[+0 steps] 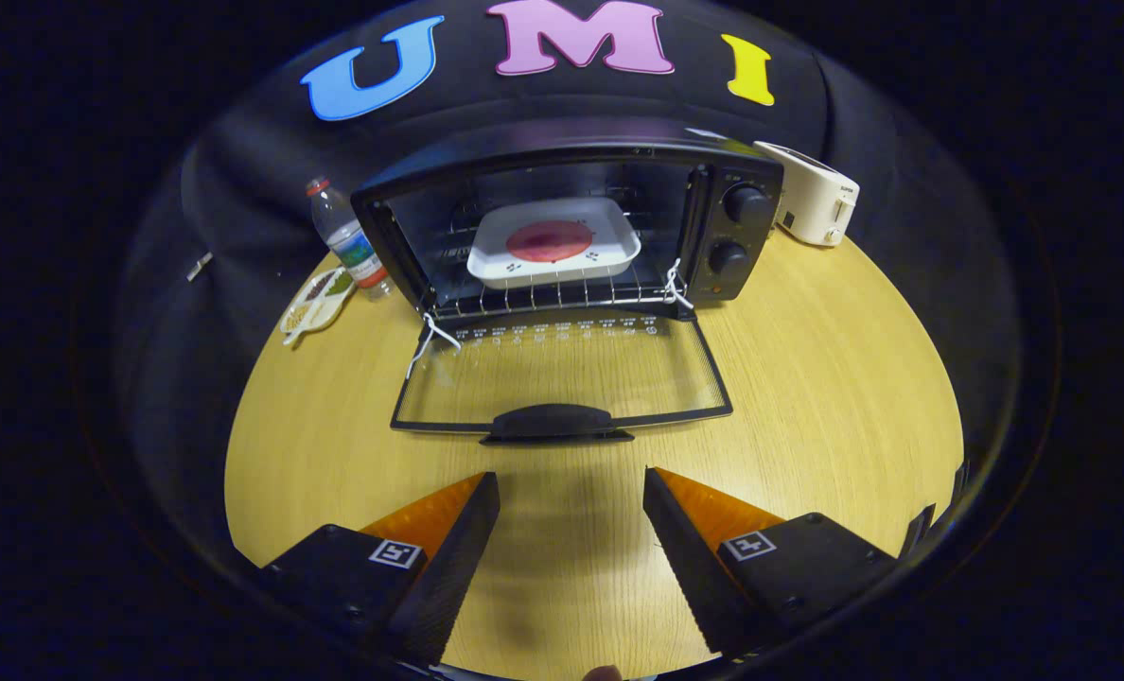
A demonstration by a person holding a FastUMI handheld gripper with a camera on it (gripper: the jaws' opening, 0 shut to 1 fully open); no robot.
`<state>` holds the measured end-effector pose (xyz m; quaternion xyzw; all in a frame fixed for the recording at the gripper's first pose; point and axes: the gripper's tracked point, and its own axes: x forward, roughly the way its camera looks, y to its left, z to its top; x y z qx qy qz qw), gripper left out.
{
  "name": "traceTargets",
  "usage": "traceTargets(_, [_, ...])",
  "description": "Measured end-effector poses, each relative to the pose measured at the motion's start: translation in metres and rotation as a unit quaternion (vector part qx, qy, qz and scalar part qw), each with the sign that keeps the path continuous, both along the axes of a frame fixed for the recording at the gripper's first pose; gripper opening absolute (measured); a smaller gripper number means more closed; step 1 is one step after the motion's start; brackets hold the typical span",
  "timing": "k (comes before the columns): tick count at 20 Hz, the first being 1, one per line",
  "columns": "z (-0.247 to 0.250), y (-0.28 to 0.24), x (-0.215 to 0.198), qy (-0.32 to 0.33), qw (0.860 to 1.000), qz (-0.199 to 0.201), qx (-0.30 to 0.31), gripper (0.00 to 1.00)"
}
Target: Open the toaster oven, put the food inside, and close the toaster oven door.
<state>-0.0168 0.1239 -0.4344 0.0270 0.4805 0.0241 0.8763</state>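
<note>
A black toaster oven point(571, 227) is seen standing on a round wooden table point(808, 397), its glass door point(562, 378) folded down flat toward the gripper point(571, 492); the door's dark handle point(557, 423) lies just ahead of the fingers. Inside, on the wire rack point(543, 298), a white tray point(554, 242) is set, with a round reddish piece of food point(549, 240) resting in it. The gripper's fingers are held wide apart above the bare table, nothing between them. A plastic water bottle point(344, 236) and a small dish point(316, 303) are placed beside the oven on one side; a white toaster point(813, 194) stands on the other.
</note>
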Motion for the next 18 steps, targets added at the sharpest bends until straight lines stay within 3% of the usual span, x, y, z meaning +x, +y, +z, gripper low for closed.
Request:
traceTargets(12, [-0.057, 0.004, 0.030, 0.052, 0.998, -0.027, -0.030, 0.99])
traceTargets(18, [-0.052, 0.003, 0.034, 0.036, 0.998, -0.011, -0.046, 0.99])
